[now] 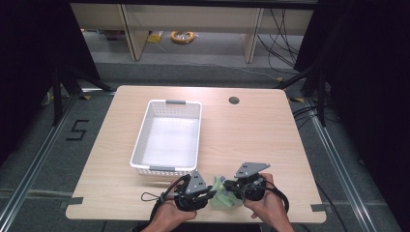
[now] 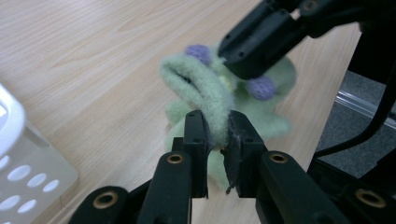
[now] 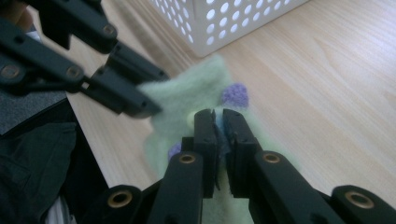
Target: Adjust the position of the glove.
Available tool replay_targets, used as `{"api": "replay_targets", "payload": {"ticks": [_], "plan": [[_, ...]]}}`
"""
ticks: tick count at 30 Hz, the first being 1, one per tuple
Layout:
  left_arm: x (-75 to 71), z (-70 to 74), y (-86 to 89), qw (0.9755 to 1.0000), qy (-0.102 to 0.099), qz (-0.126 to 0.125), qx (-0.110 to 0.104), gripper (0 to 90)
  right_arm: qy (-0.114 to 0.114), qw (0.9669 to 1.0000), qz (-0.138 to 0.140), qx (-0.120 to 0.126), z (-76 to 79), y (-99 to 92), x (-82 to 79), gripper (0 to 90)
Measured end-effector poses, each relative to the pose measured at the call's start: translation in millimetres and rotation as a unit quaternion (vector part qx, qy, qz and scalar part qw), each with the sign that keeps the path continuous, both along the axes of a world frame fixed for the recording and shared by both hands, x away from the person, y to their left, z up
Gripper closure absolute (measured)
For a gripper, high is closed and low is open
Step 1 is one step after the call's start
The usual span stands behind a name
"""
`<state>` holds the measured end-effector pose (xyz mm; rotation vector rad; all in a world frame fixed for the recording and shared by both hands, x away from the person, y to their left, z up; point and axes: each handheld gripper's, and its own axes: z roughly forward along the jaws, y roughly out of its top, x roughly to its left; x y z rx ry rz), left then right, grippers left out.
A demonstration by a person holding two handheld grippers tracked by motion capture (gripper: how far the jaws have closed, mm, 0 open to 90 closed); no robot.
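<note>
A light green fuzzy cloth piece with purple dots (image 1: pixel 223 197) lies at the table's front edge, between my two hands. My left gripper (image 2: pixel 217 127) is shut on a raised fold of it, the fleece pinched between the pads. My right gripper (image 3: pixel 219 122) is shut on another part of the same cloth (image 3: pixel 187 100), close to a purple dot (image 3: pixel 235 94). In the high view the left gripper (image 1: pixel 209 193) and the right gripper (image 1: pixel 233 187) face each other across the cloth. The right gripper's black jaws (image 2: pixel 261 39) hide part of the cloth (image 2: pixel 201 86).
A white perforated basket (image 1: pixel 140 140) stands empty on the wooden table (image 1: pixel 261 135), just beyond my left hand. A round cable hole (image 1: pixel 234 100) sits near the far edge. Bare tabletop stretches to the right of the basket.
</note>
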<state>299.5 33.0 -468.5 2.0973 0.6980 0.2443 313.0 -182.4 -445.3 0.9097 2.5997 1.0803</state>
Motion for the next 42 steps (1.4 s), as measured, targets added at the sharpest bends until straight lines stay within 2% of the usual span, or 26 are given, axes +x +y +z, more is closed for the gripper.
{"api": "replay_targets", "payload": {"ticks": [1, 2, 4, 6, 9, 10, 11, 14, 15, 18, 20, 21, 22, 23, 25, 26, 27, 28, 29, 30, 31, 32, 38, 39, 40, 42], "plan": [[2.0, 0.7, 0.4, 1.0, 0.007, 0.007, 0.0, 79.7, 0.004, 1.0, 0.007, -0.002, 0.6, -1.8, -0.7, 85.5], [5.6, 2.2, 1.1, 1.0, 0.005, -0.005, 0.004, 79.9, 0.012, 0.9999, 0.004, 0.003, 1.1, -2.2, -3.3, 85.5], [9.9, 3.2, -1.7, 0.9998, 0.015, 0.002, -0.013, 80.2, 0.018, 0.9998, 0.001, 0.003, 2.0, -4.2, -7.7, 85.6], [15.7, 5.6, -2.0, 0.9995, 0.028, -0.003, -0.017, 80.4, 0.022, 0.9997, -0.003, 0.006, 2.5, -5.9, -10.7, 85.6], [21.2, 10.6, -4.6, 0.9984, 0.048, 0.002, -0.028, 80.5, 0.024, 0.9995, -0.003, 0.021, 4.0, -8.9, -13.9, 85.7], [21.2, 10.6, -4.6, 0.9984, 0.048, 0.002, -0.028, 80.5, 0.022, 0.9992, -0.01, 0.031, 3.7, -8.2, -16.1, 85.7], [26.8, 14.3, -5.6, 0.9983, 0.053, -0.008, -0.022, 80.4, 0.037, 0.9989, -0.015, 0.026, 6.6, -8.9, -18.7, 85.6], [34.6, 14.8, -10.7, 0.9979, 0.062, -0.015, -0.007, 80.3, 0.027, 0.9989, -0.018, 0.033, 3.3, -8.1, -19.0, 85.2], [37.9, 13.6, -11.7, 0.9977, 0.064, -0.02, 0.01, 80.2, 0.033, 0.9988, -0.021, 0.028, 1.5, -7.7, -19.5, 85.1], [45.9, 5.6, -17.1, 0.997, 0.072, -0.023, 0.015, 80.0, 0.05, 0.9982, -0.024, 0.025, -8.3, -6.7, -17.3, 83.8], [50.7, 0.4, -20.0, 0.9966, 0.076, -0.025, 0.02, 79.5, 0.049, 0.9978, -0.03, 0.034, -17.9, -4.3, -15.0, 82.5], [50.4, -1.9, -21.2, 0.9956, 0.089, -0.018, 0.022, 78.9, 0.06, 0.9975, -0.031, 0.021, -18.4, -4.7, -14.7, 82.0], [52.6, -4.5, -21.7, 0.9957, 0.087, -0.022, 0.022, 77.9, 0.061, 0.9975, -0.032, 0.017, -20.1, -4.4, -14.0, 81.2], [53.2, -6.9, -23.1, 0.9959, 0.088, -0.016, 0.014, 76.6, 0.058, 0.9978, -0.029, 0.016, -21.0, -5.0, -12.8, 79.6], [51.4, -7.7, -22.5, 0.9948, 0.101, -0.001, 0.013, 71.5, 0.056, 0.9975, -0.037, 0.024, -23.4, -5.1, -11.6, 74.7], [52.6, -7.0, -20.0, 0.9953, 0.095, -0.006, 0.02, 67.0, 0.061, 0.9974, -0.034, 0.018, -22.4, -6.9, -10.8, 72.9], [52.0, -6.2, -18.5, 0.9953, 0.097, -0.002, 0.013, 64.2, 0.062, 0.9966, -0.045, 0.029, -22.9, -6.7, -11.0, 70.4], [52.9, -4.5, -15.2, 0.9957, 0.092, -0.005, 0.015, 60.1, 0.063, 0.9968, -0.042, 0.025, -21.4, -8.1, -10.2, 68.4], [51.7, -3.5, -14.0, 0.996, 0.089, 0.009, 0.002, 56.0, 0.058, 0.9968, -0.046, 0.032, -21.3, -8.3, -10.1, 66.4], [51.7, -3.5, -14.0, 0.996, 0.089, 0.009, 0.002, 54.5, 0.061, 0.9969, -0.043, 0.027, -18.4, -10.4, -9.4, 63.4], [47.5, -1.1, -9.3, 0.9958, 0.09, 0.014, -0.011, 53.9, 0.052, 0.9976, -0.038, 0.026, -16.5, -11.9, -8.4, 62.9], [45.3, 0.5, -5.6, 0.9967, 0.078, 0.021, -0.007, 52.5, 0.048, 0.9974, -0.042, 0.034, -14.9, -12.4, -9.0, 62.2], [16.6, 2.4, 10.0, 0.9977, 0.06, 0.027, -0.017, 48.1, -0.008, 0.9995, -0.025, 0.019, 1.6, -25.4, 1.7, 58.6], [10.4, 0.8, 9.3, 0.9972, 0.061, 0.033, -0.03, 47.0, -0.003, 0.9995, -0.025, 0.019, 2.9, -27.2, 5.7, 58.6], [5.3, 0.0, 10.1, 0.9976, 0.059, 0.026, -0.023, 46.5, -0.005, 0.9995, -0.022, 0.023, 3.1, -28.2, 10.6, 58.8], [-4.6, -3.3, 7.3, 0.9975, 0.057, 0.025, -0.031, 44.5, 0.0, 0.9998, -0.005, 0.021, 2.4, -27.1, 21.0, 59.0]]}}
